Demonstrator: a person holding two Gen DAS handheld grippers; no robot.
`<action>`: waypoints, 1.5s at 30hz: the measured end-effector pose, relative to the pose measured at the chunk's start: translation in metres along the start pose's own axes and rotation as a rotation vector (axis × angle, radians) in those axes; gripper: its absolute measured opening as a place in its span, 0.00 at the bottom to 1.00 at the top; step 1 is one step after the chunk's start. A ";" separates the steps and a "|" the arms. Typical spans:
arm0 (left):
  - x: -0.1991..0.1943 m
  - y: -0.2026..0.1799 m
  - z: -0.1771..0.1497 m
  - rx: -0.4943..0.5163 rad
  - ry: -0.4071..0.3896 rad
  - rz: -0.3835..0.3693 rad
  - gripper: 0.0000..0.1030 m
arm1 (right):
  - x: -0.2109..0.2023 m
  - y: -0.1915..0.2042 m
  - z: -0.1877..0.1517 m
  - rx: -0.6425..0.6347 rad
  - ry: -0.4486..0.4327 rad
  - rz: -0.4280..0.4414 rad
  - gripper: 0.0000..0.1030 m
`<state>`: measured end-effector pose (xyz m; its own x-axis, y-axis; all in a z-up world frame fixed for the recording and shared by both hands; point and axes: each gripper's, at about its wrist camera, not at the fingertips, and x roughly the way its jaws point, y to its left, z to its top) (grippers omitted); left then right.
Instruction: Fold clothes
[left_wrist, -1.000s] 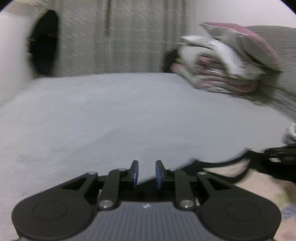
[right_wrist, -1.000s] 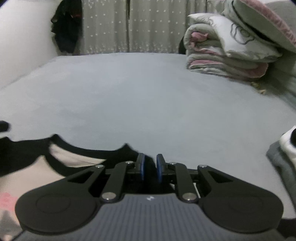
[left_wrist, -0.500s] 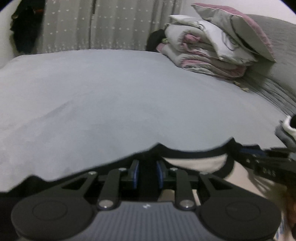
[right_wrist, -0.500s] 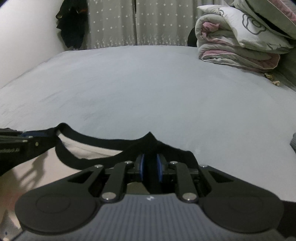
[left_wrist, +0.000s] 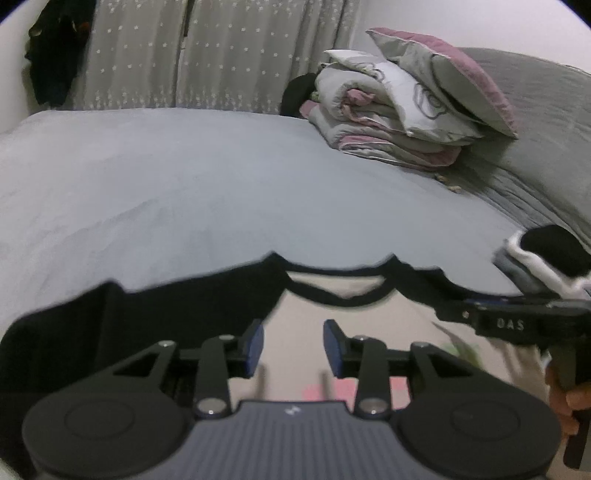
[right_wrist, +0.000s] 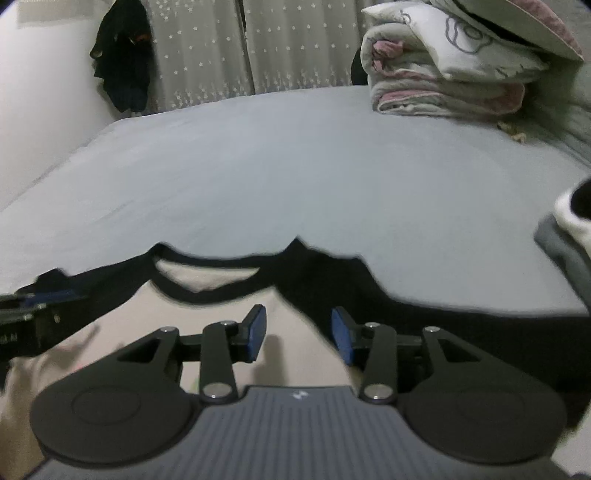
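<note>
We see the shirt (left_wrist: 354, 343) lying spread on the bed (left_wrist: 221, 192), collar away from us. The left gripper (left_wrist: 293, 347) and right gripper (right_wrist: 298, 334) hover over it, jaws parted, holding nothing. Risk: the 2 black sleeves bunch unevenly, skewing any fold.

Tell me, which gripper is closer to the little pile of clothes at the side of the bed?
The right gripper, probably. The small pile lies just off to its right side. The left gripper sits farther away, and the right gripper is between it and the pile, over the shirt.
</note>
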<state>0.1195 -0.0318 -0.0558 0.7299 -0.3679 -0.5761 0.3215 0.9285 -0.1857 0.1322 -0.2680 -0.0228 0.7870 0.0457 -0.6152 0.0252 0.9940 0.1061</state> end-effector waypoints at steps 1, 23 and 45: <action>-0.007 -0.003 -0.006 0.009 -0.001 -0.006 0.46 | -0.006 0.001 -0.003 0.006 0.004 0.006 0.46; -0.036 -0.053 -0.098 0.295 0.051 -0.079 1.00 | -0.053 0.037 -0.081 -0.093 0.020 -0.033 0.76; -0.037 -0.053 -0.099 0.295 0.053 -0.078 1.00 | -0.046 0.035 -0.094 -0.089 -0.023 -0.044 1.00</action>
<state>0.0152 -0.0628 -0.1033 0.6659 -0.4273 -0.6115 0.5426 0.8400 0.0039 0.0392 -0.2258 -0.0645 0.8002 0.0006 -0.5997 0.0059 0.9999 0.0089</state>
